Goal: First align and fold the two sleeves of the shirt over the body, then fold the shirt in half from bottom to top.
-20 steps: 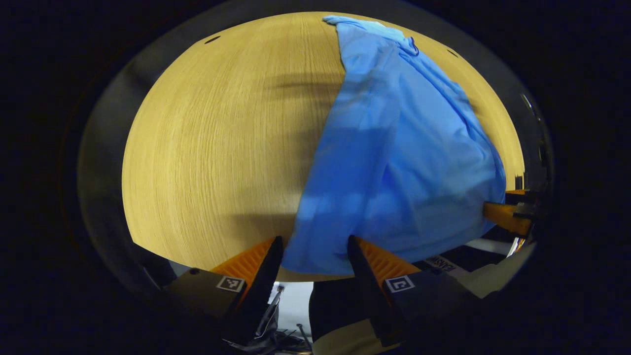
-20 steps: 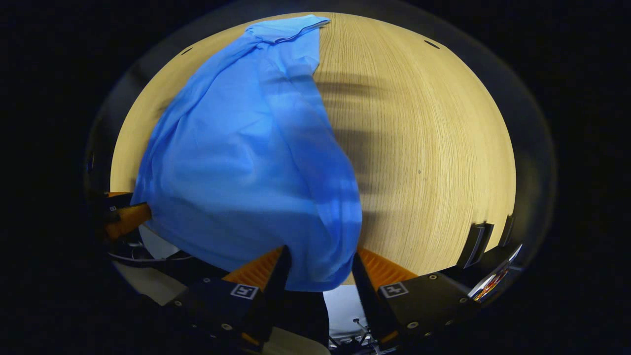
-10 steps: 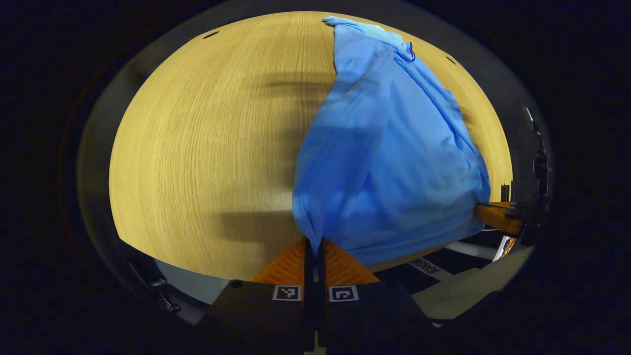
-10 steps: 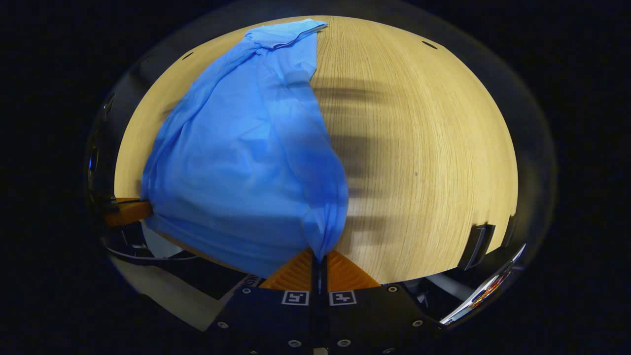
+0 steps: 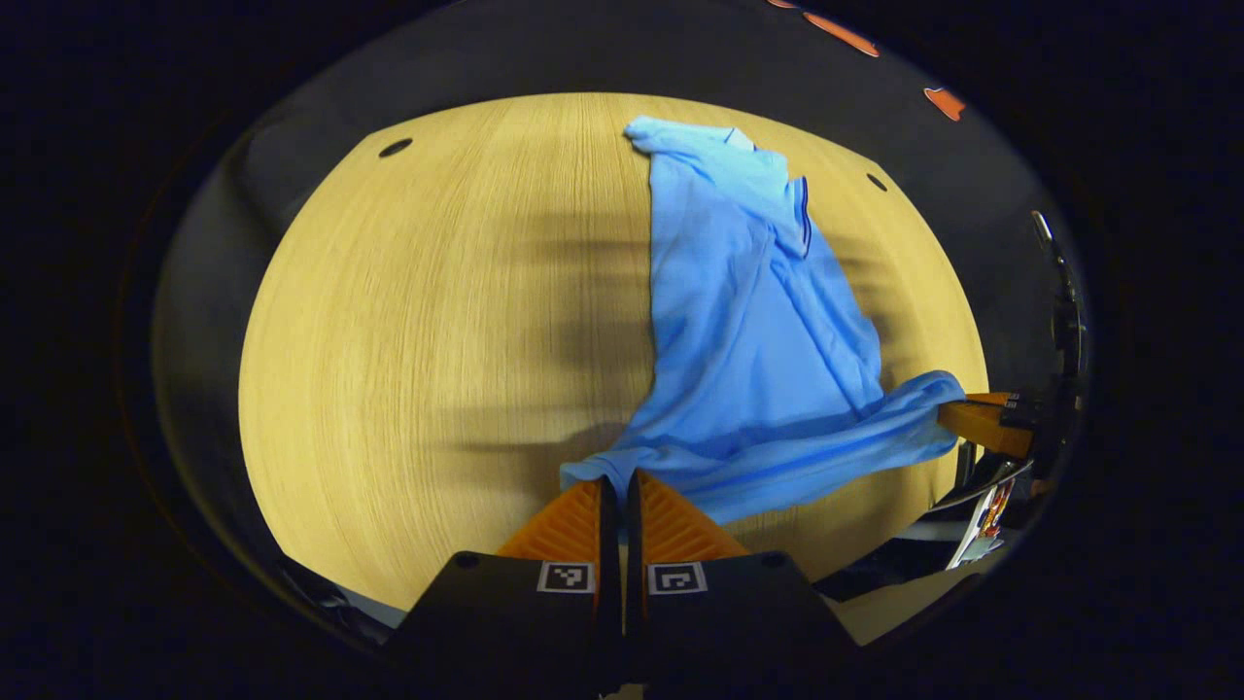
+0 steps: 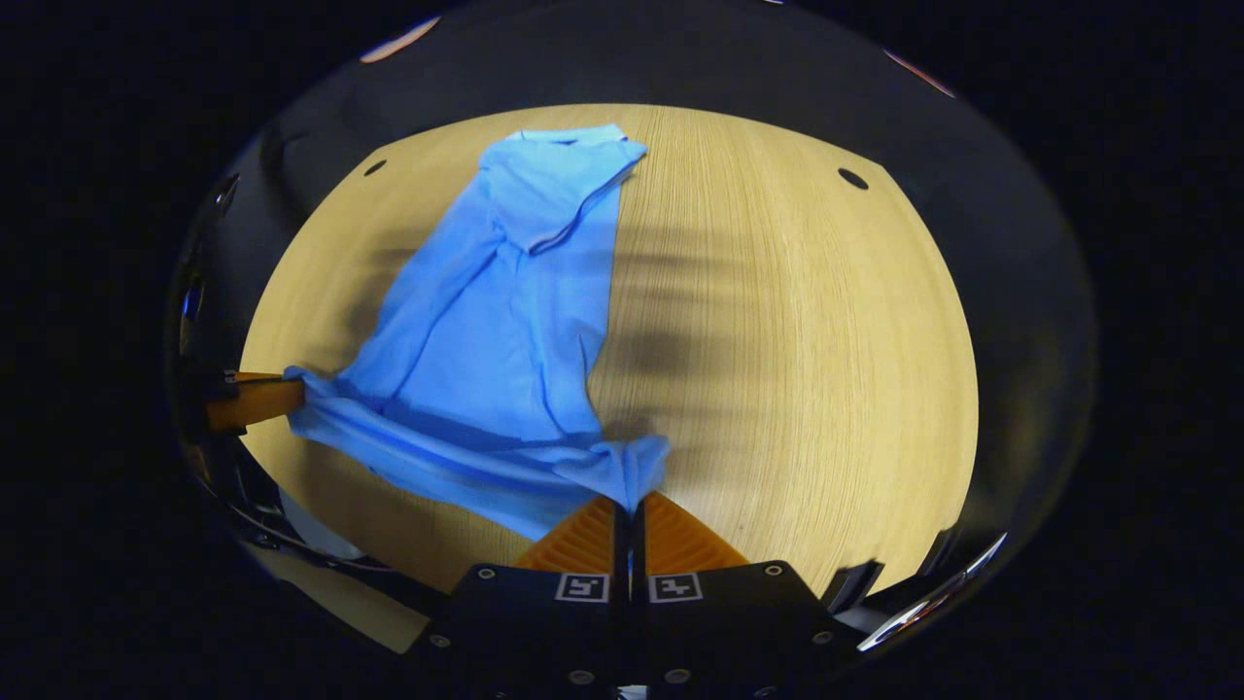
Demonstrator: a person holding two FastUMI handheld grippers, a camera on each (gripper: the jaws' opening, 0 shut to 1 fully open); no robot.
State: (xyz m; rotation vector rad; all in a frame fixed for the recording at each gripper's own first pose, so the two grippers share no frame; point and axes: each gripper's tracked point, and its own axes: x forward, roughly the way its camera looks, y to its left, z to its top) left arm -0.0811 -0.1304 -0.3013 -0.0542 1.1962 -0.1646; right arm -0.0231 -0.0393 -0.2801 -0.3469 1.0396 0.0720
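left hand-held gripper (image 5: 614, 478): clenched on hem corner | right hand-held gripper (image 6: 630, 501): clenched on other hem corner | shirt (image 5: 748, 331): on tabletop (image 5: 418, 340), long axis running away toward collar, hem apparently lifted between them | both equally near; fold goes forward

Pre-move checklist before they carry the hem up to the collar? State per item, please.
1. Left tool clamped on the shirt hem corner: ok, fingers together with cloth pinched.
2. Right tool clamped on the other hem corner: ok, same pinch.
3. Hem stretched between the two tools: ok, a band of cloth spans them, lifted off the table.
4. Sleeves folded over the body: cannot tell; the shirt lies narrow, but no sleeve edge reads clearly.
5. Collar end lying flat on the table: ok, at the far end.
6. Body free of wrinkles: not ok, diagonal creases run along it.
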